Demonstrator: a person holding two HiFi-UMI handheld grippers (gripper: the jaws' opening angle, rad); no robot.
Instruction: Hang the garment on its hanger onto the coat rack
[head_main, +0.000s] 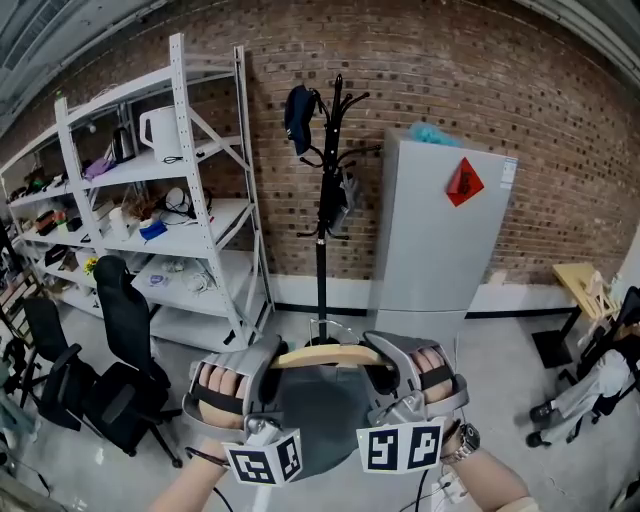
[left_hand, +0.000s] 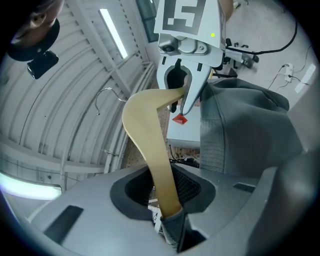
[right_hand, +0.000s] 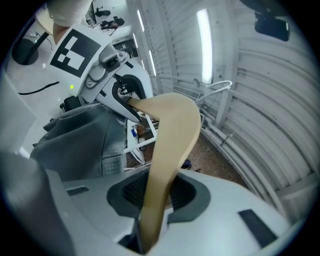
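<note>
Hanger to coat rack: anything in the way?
Nothing visible. Open floor lies between the hanger and the coat rack straight ahead. A dark blue item already hangs on an upper left hook; the upper right hooks look free.

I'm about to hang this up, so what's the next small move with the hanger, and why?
Probably walk forward, raising the wooden hanger toward the coat rack. The left tongs and right tongs each clamp one end, the grey garment drapes below, and the rack stands apart, ahead by the brick wall.
</note>
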